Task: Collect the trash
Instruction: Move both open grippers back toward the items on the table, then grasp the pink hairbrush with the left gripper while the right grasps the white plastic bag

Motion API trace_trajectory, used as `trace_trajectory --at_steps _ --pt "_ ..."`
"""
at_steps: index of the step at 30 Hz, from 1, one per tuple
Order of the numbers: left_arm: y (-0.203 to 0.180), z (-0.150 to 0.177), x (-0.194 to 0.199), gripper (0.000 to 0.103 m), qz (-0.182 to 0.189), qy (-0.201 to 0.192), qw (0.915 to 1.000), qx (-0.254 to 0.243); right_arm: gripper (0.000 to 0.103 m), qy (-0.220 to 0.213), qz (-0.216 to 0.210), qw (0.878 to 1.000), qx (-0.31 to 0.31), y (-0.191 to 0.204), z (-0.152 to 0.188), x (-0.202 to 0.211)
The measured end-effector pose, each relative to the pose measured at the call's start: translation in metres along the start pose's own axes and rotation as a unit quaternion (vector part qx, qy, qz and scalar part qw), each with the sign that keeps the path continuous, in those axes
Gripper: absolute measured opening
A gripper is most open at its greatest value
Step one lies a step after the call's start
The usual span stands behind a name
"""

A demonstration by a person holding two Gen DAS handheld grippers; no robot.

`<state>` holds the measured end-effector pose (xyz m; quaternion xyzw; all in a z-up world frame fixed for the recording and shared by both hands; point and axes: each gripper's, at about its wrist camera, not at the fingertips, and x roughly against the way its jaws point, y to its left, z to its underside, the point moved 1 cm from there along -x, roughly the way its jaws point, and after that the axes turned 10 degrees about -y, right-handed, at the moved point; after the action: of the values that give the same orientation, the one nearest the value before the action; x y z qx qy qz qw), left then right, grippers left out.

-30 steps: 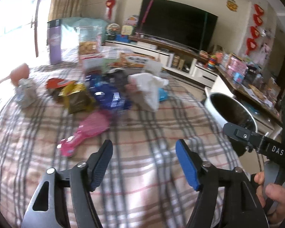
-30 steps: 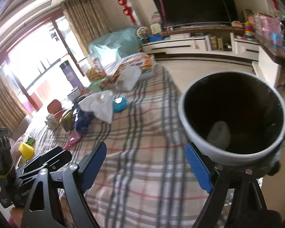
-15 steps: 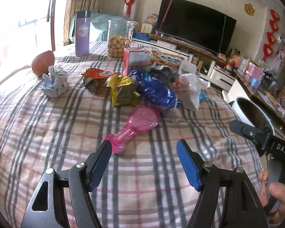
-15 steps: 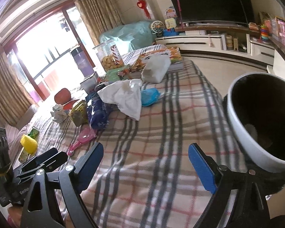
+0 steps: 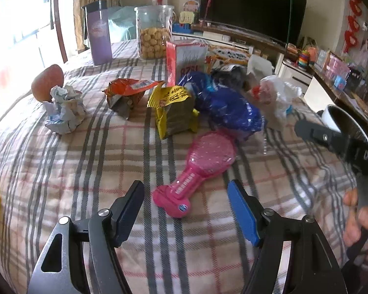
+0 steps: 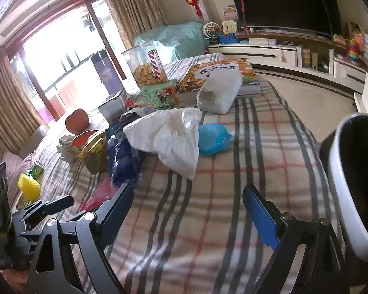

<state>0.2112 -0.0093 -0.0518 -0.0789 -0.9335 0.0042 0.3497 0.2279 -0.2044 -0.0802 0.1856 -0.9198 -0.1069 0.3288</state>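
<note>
Now the left gripper is hovering with jaws spread and gripping nothing; the pink brush is lying just ahead between them, wrappers sitting beyond. The right gripper is likewise gaping, empty, the white bag lying ahead and the bin sitting right of its jaws.

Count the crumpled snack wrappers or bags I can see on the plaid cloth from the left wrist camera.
3: an orange wrapper left of centre, a yellow wrapper in the middle, and a blue bag to its right. More may be hidden behind the pile.
</note>
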Motion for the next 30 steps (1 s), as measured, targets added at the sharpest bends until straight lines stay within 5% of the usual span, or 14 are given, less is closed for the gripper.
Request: trace_trajectory --at_steps 4,7,9,11,30 --pt "-0.001 0.000 -0.016 0.068 0.001 0.008 0.9999 -0.008 0.090 0.007 -0.004 1.000 0.005 0.004 -0.006 -0.019" --pt "-0.003 0.000 -0.024 0.059 -0.002 0.011 0.9998 -0.017 0.076 0.015 -0.005 1.000 0.009 0.006 -0.007 -0.032" --pt "-0.004 0.000 -0.025 0.041 0.006 0.008 0.9997 -0.021 0.044 0.021 0.002 1.000 0.014 0.007 -0.007 -0.038" --pt "-0.006 0.001 -0.025 0.034 0.009 0.006 0.9996 -0.028 0.031 0.024 -0.001 1.000 0.011 0.006 -0.004 -0.037" --pt "-0.049 0.018 0.016 0.033 0.074 -0.022 0.9968 -0.018 0.029 -0.010 0.011 1.000 -0.025 -0.037 0.021 0.058"
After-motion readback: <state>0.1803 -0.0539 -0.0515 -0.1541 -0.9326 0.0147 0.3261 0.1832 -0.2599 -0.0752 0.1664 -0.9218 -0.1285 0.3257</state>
